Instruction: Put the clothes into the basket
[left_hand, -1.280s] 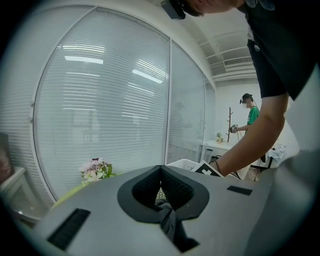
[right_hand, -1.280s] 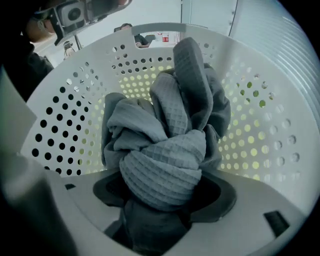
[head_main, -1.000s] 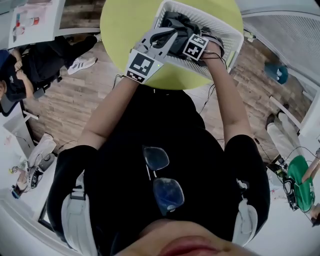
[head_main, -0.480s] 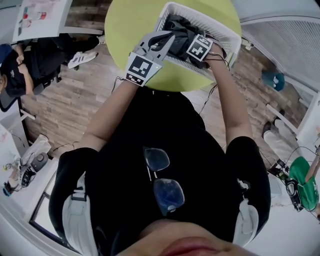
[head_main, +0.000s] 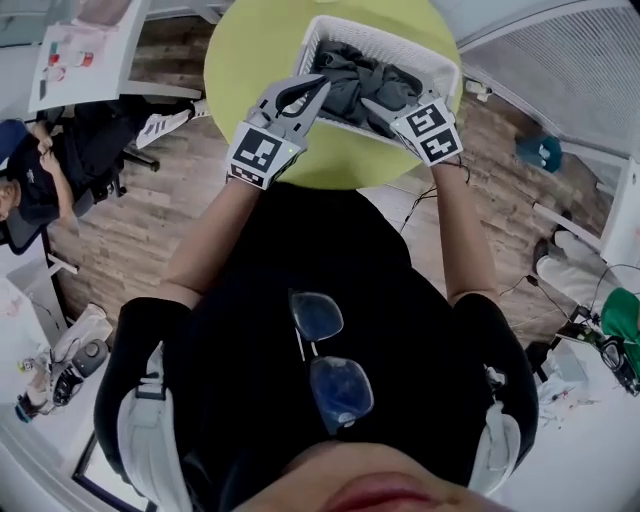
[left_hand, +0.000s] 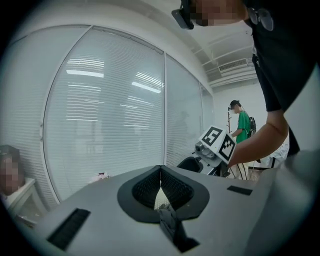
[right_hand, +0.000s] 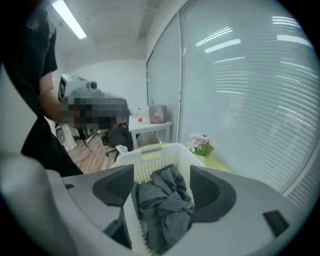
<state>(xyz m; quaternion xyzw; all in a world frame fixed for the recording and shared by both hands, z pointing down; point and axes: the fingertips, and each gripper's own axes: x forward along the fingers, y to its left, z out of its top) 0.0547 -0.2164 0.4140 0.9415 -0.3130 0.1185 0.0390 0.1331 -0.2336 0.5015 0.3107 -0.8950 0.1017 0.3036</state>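
- The clothes (head_main: 365, 78), a dark grey bundle, lie inside the white basket (head_main: 385, 35) at the upper middle of the head view. They are heaped against the near wall, below the rim. The load looks to be in already, so little of the task seems left.
- The basket stands on the round green surface (head_main: 250, 50), close to the near edge. That probably keeps it within easy reach of both arms.
- The right hand-held gripper (head_main: 385, 108) hangs over the basket's near right corner, aimed down into it. In its own view the jaws stand wide and are closing a little. The bundle shows in the gap between them, but it lies beyond them and neither pad presses on it. This reads as cloth let go, with the gripper kept above in case a fold needs tucking.
- The left hand-held gripper (head_main: 312, 90) sits at the basket's near left corner with its jaws brought together and nothing between the pads. Its own view looks up at the window blinds, not at the basket. It seems parked aside to leave the opening clear.
- No cloth can be seen on the surface outside the basket.
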